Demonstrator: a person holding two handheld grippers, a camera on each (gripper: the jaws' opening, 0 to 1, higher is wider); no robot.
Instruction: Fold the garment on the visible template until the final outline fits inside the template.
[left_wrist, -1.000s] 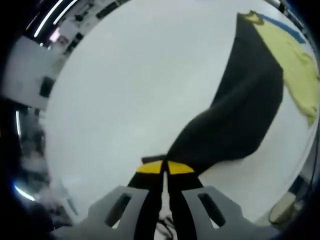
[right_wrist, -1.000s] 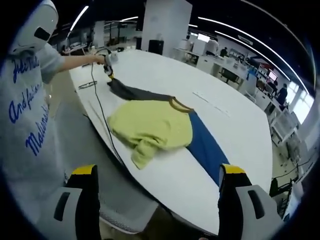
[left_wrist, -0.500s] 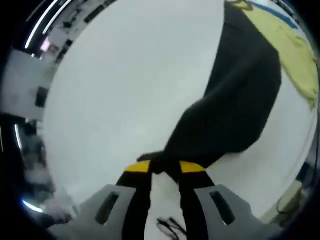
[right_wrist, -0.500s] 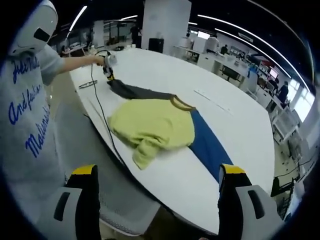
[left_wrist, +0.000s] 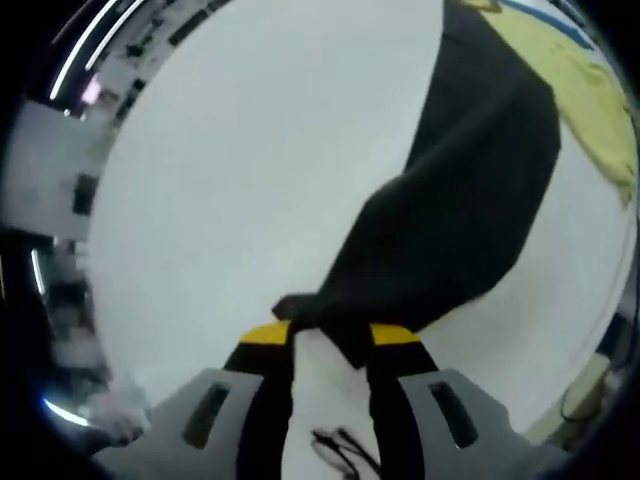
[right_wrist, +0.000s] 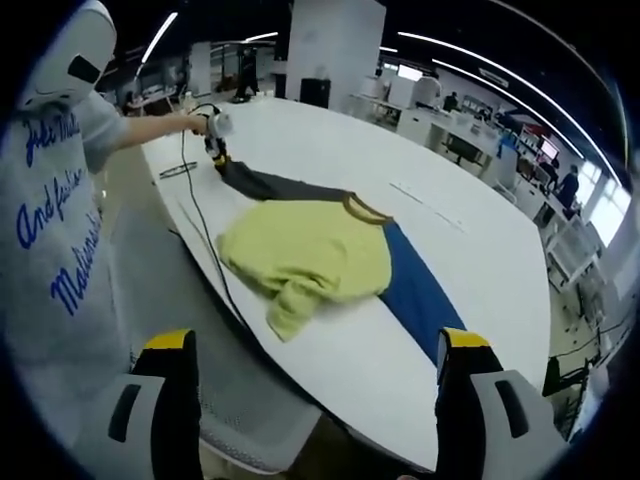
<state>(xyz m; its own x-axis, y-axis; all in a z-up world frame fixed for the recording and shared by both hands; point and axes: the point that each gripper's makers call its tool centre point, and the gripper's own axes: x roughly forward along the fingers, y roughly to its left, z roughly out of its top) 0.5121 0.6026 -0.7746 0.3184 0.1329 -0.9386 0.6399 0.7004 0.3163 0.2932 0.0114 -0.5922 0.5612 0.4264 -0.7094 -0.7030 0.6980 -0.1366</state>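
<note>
Right gripper view, garment (right_wrist: 305, 255): yellow body crumpled on the white tabletop (right_wrist: 470, 270), dark sleeve stretched out, blue template (right_wrist: 415, 290) beneath.
Handling: likely light, limp, bunches easily; best taken at hem corners.
Left tongs (left_wrist: 320, 335): slightly parted, sleeve tip between the jaws; grip uncertain.
Right tongs (right_wrist: 315, 350): spread, well apart from cloth.

I'm looking at a big white table (right_wrist: 470, 250) with the yellow-and-grey garment (right_wrist: 305, 250) spread over a blue template (right_wrist: 415, 295).
</note>
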